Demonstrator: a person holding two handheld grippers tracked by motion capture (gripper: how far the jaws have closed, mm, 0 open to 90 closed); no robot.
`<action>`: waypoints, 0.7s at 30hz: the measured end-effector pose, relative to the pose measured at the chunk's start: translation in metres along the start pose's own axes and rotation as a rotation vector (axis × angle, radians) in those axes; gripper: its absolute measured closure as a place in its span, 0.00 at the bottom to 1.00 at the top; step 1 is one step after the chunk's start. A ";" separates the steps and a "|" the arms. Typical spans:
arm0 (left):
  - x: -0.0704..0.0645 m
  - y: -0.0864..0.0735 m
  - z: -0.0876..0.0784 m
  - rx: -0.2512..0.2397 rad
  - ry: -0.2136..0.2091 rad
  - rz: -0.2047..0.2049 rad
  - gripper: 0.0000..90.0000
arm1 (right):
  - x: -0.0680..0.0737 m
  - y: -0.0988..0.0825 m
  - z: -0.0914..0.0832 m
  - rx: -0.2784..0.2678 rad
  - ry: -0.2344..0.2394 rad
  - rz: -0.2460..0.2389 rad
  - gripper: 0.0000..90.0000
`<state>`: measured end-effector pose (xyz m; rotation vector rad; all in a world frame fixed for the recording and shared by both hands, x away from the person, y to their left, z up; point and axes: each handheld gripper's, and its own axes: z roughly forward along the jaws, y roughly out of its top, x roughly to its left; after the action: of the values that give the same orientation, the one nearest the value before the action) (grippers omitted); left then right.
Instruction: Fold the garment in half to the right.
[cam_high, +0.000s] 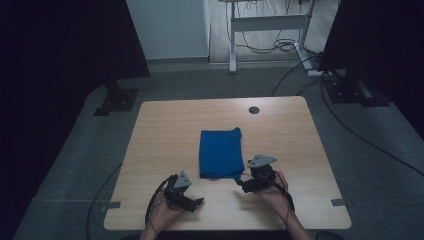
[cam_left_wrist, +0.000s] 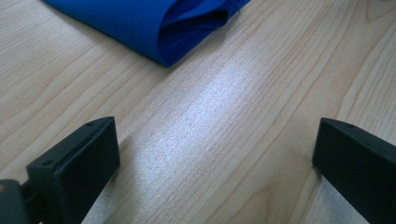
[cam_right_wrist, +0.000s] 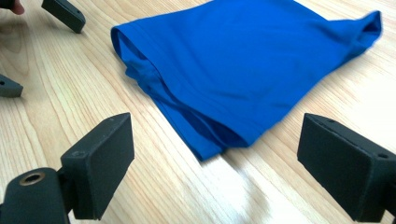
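Both tongs stand spread and empty, left tongs (cam_high: 199, 202) and right tongs (cam_high: 239, 183) near the folded blue fabric garment (cam_high: 220, 152) mid-desk on the light wooden desk (cam_high: 165, 130); advise pinching all layers at its near corners squarely.

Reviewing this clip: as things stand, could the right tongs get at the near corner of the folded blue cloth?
Probably yes. The right tongs stand open, aimed at the near corner of the folded blue cloth, with bare wooden table between. The left tongs sit off to the side, also open, not in the way.
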<state>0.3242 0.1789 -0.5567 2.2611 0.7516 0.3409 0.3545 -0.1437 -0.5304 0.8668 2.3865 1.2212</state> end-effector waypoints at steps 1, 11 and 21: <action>0.000 0.000 0.000 0.000 0.000 0.000 0.01 | -0.001 -0.002 -0.002 -0.001 -0.001 0.003 0.12; 0.000 0.000 0.000 -0.001 0.002 -0.002 0.01 | -0.007 -0.021 -0.020 -0.001 -0.027 0.026 0.12; 0.000 0.000 0.000 -0.001 0.005 -0.006 0.01 | -0.013 -0.040 -0.038 -0.002 -0.056 0.038 0.12</action>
<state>0.3242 0.1790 -0.5567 2.2577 0.7604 0.3442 0.3295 -0.1934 -0.5403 0.9373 2.3347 1.1964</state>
